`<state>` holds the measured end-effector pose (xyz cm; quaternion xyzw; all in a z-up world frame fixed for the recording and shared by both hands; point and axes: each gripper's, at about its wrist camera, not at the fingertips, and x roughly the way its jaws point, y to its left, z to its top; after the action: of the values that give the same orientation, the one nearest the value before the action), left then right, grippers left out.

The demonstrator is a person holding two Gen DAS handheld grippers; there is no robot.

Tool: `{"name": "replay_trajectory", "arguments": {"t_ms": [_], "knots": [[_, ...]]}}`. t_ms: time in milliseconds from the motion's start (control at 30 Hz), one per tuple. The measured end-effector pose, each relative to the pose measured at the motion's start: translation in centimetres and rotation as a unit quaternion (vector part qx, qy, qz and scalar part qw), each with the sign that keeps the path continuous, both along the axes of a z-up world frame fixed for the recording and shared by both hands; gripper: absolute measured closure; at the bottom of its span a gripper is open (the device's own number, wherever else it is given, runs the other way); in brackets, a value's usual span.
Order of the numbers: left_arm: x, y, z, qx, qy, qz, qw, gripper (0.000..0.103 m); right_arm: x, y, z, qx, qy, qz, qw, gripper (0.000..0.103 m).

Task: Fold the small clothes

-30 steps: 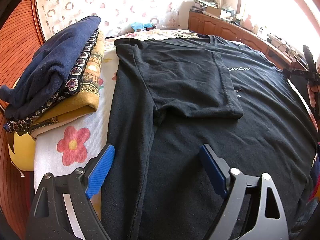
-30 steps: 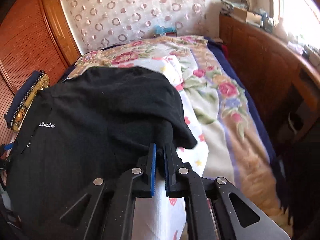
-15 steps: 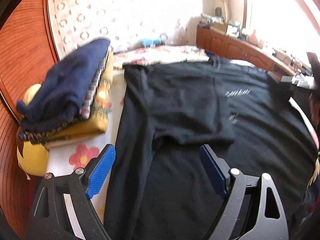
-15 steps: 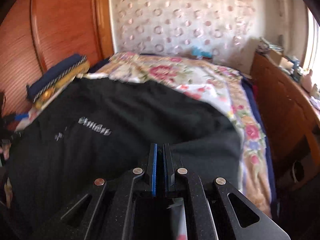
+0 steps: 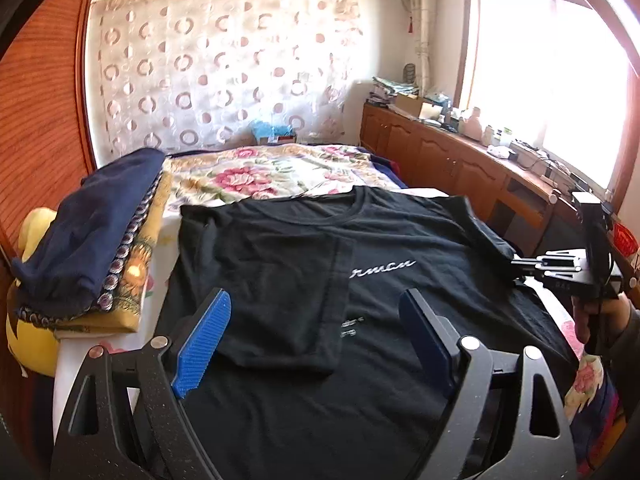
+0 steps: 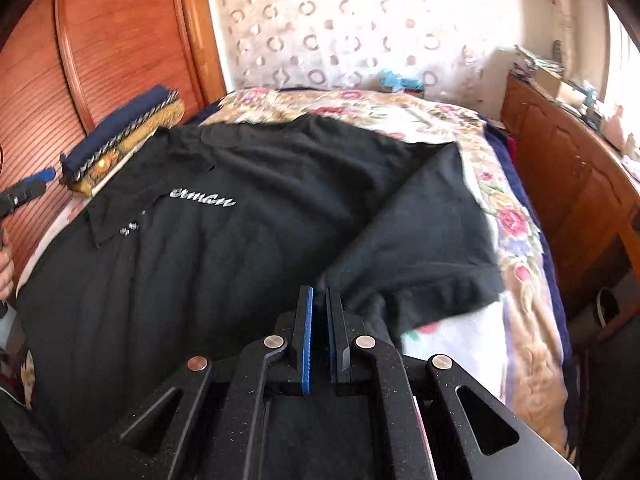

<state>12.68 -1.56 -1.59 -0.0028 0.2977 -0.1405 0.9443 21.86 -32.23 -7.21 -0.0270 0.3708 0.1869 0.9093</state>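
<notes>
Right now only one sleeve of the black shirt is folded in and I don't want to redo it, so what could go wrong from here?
1. The right gripper is shut on the black T-shirt near its unfolded sleeve; pulling hard could drag the shirt and undo the folded sleeve.
2. The left gripper hangs open, pinning nothing, so the shirt may slide.
3. The folded pile lies close beside the shirt and could be knocked.

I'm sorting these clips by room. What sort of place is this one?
Most likely a bedroom in a home. A black T-shirt lies spread on a bed with a floral bedspread, folded clothes are stacked beside it, and wooden cabinets run under a window.
</notes>
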Motion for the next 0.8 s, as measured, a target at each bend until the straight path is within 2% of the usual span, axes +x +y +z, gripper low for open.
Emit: {"name": "replay_trajectory", "arguments": {"t_ms": [67, 133, 167, 200, 333, 500, 733, 800], "knots": [[-0.5, -0.5, 0.1, -0.002, -0.004, -0.007, 1.0000, 0.016, -1.4, -0.4, 1.1, 0.006, -0.016, -0.005, 1.000, 0.094], [-0.9, -0.9, 0.0, 0.000, -0.006, -0.010, 0.9999, 0.016, -2.5, -0.8, 2.0, 0.008, -0.033, -0.012, 0.999, 0.081], [-1.0, -1.0, 0.0, 0.002, -0.006, -0.010, 0.9999, 0.016, -2.9, -1.1, 2.2, 0.006, -0.038, -0.017, 0.999, 0.066], [-1.3, -1.2, -0.1, 0.003, -0.007, -0.010, 0.9999, 0.016, -3.1, -1.5, 2.3, 0.004, -0.044, -0.024, 0.999, 0.058], [-1.6, -1.8, -0.4, 0.005, -0.003, -0.016, 0.9999, 0.016, -1.9, -3.0, 1.3, -0.020, -0.035, -0.070, 0.997, 0.058], [-1.9, -2.0, -0.7, 0.012, -0.002, -0.016, 0.9998, 0.016, 1.7, -4.9, -2.0, -0.024, 0.023, -0.122, 0.992, 0.058], [-1.7, -1.6, -1.1, 0.014, 0.006, -0.006, 0.9999, 0.016, 3.8, -5.8, -2.7, 0.009, 0.049, -0.133, 0.990, 0.059], [-1.8, -1.5, -1.1, 0.013, 0.006, -0.004, 0.9999, 0.016, 3.8, -5.7, -2.3, 0.004, 0.044, -0.125, 0.991, 0.071]]}}
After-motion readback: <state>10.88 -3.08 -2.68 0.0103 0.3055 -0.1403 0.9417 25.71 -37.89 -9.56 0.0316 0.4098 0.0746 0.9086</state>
